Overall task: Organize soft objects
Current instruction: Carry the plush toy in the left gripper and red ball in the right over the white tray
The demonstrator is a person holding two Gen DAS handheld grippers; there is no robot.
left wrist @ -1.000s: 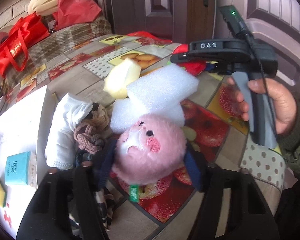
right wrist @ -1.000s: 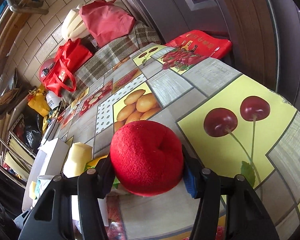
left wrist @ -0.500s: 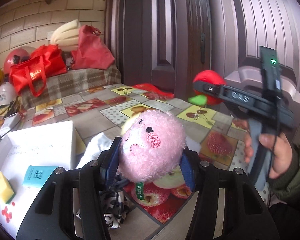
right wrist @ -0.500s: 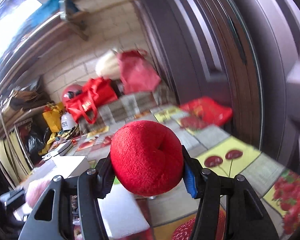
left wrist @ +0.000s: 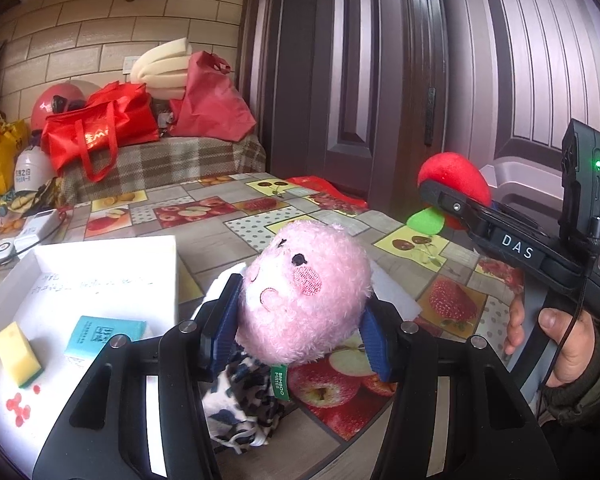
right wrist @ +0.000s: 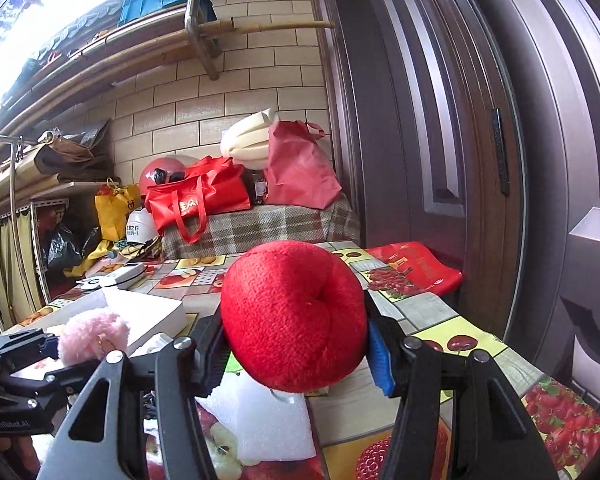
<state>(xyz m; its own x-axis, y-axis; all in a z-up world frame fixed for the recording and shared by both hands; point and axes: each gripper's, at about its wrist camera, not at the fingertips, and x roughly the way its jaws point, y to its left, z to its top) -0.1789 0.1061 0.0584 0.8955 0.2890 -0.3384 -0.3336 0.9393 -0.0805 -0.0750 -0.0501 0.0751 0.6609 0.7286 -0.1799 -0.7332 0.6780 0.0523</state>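
Note:
My left gripper [left wrist: 300, 328] is shut on a pink plush toy [left wrist: 304, 292] and holds it above the fruit-print table [left wrist: 220, 236]. My right gripper [right wrist: 296, 344] is shut on a red plush apple [right wrist: 292, 312], also lifted; it shows at the right of the left wrist view [left wrist: 452, 176] with a green leaf. The pink toy shows at the left of the right wrist view [right wrist: 92, 336]. A white foam block [right wrist: 264, 420] lies on the table under the apple. A patterned cloth [left wrist: 240, 404] lies under the pink toy.
A white open box [left wrist: 104, 276] at the left holds a yellow sponge [left wrist: 16, 354] and a teal pack [left wrist: 104, 330]. Red bags [left wrist: 100, 128] sit on a plaid-covered bench behind the table. A dark door [left wrist: 380, 80] stands to the right.
Both grippers have lifted their plush toys up off the table and tilted level, so the wall and door come into view. The right gripper now sits higher at the right.

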